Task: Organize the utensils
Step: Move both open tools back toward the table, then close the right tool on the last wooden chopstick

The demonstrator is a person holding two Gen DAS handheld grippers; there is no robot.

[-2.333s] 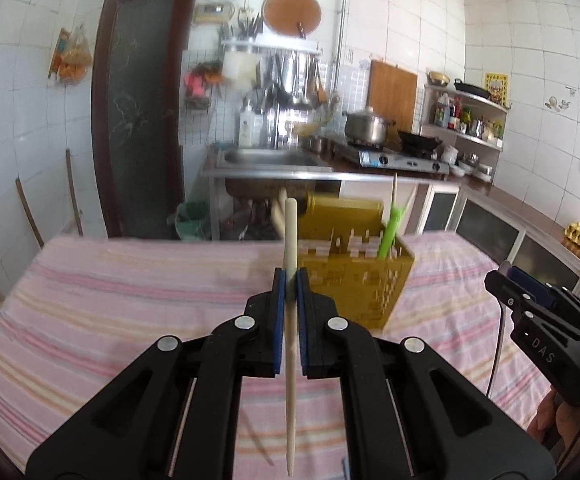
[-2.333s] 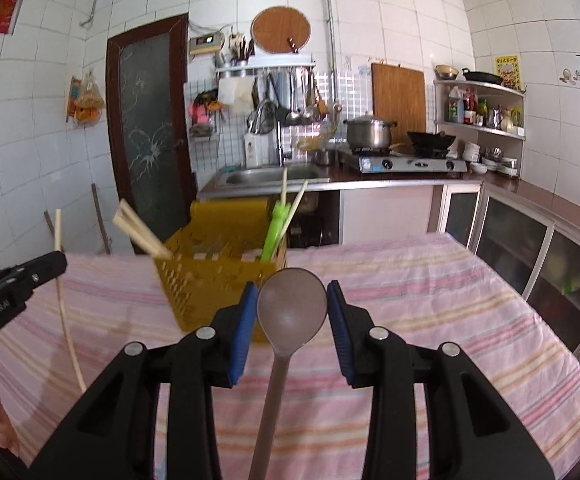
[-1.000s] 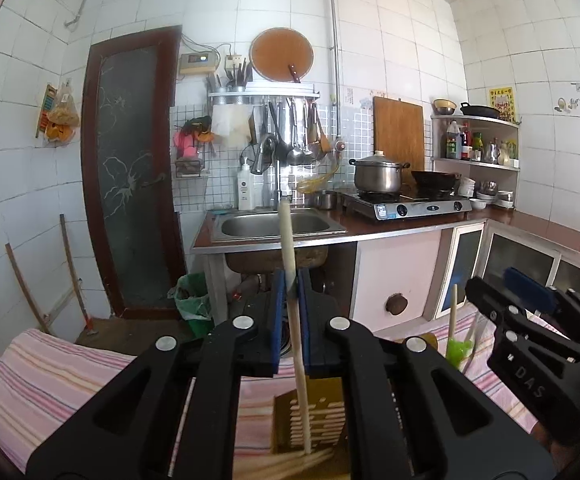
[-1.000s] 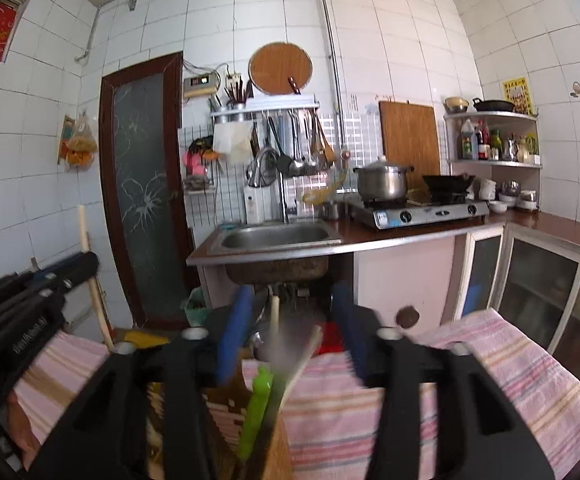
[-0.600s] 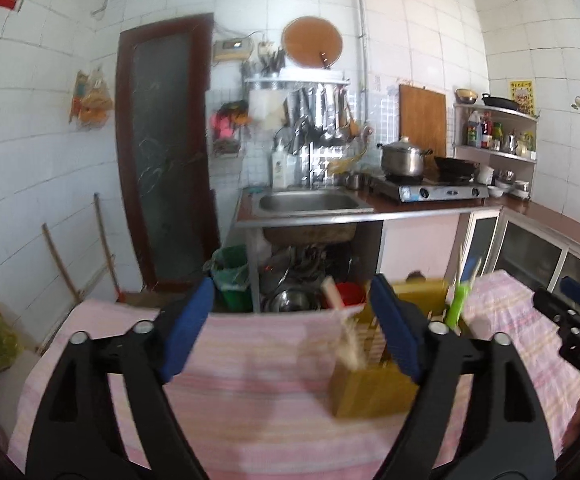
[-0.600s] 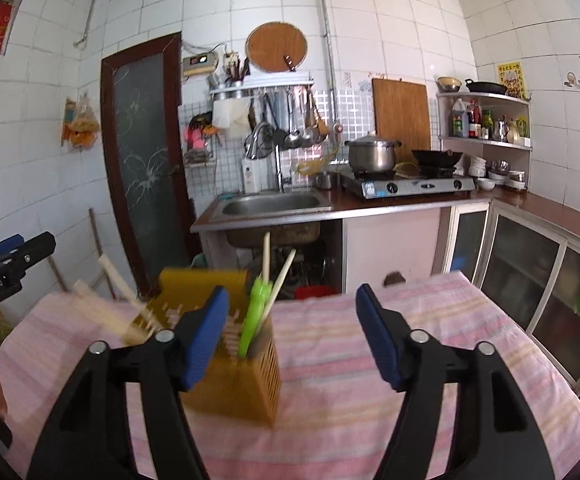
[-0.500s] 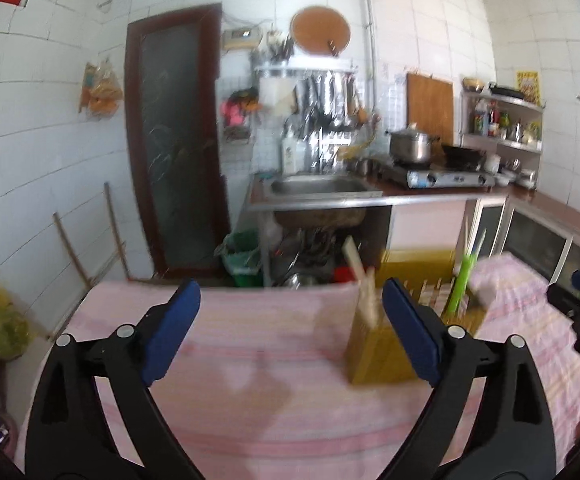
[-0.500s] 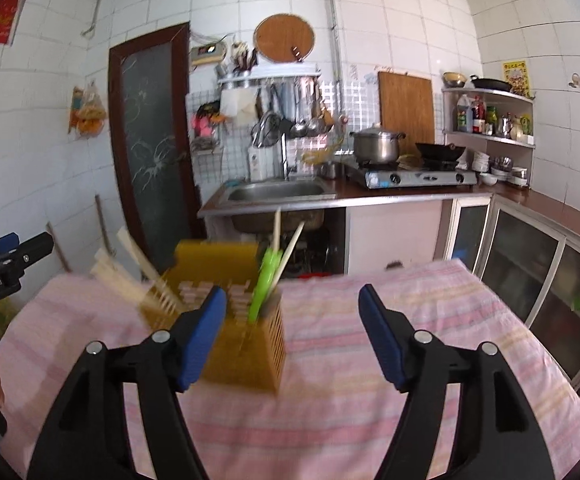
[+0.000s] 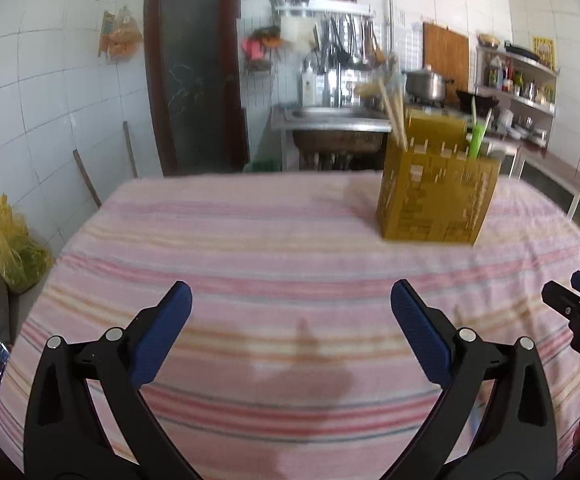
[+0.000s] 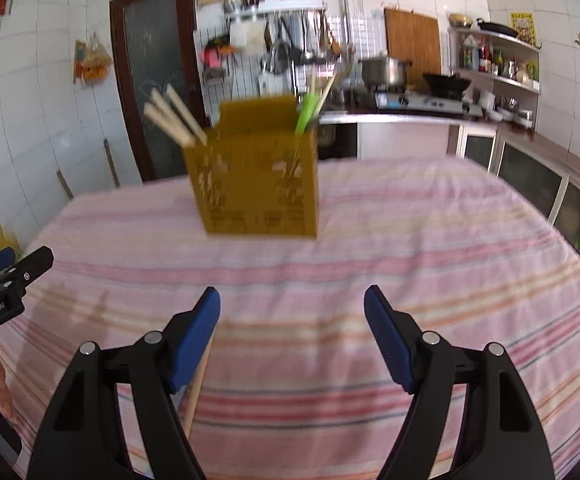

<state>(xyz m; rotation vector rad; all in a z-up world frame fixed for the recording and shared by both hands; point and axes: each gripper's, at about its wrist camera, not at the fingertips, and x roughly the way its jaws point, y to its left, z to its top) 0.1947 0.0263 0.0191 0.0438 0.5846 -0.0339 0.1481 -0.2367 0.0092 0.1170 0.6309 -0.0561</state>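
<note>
Over on my left side, the left gripper (image 9: 291, 312) is hanging above the pink striped tablecloth (image 9: 249, 240) with its blue pads spread wide and nothing between them. Ahead and a bit to the right of it sits the yellow utensil holder (image 9: 436, 196), standing upright on the cloth toward the far end of the table. On its left side a bunch of wooden chopsticks (image 10: 173, 120) pokes out, leaning left, and on its right side there's a green utensil (image 10: 305, 114) with a couple of pale sticks next to it. It's all a bit blurry, so I can't make out the compartments. My right gripper (image 10: 292, 312) is also wide open and holding nothing, well short of the holder. There's one loose wooden stick (image 10: 197, 384) lying on the cloth right under its left finger (image 10: 193, 336).
</note>
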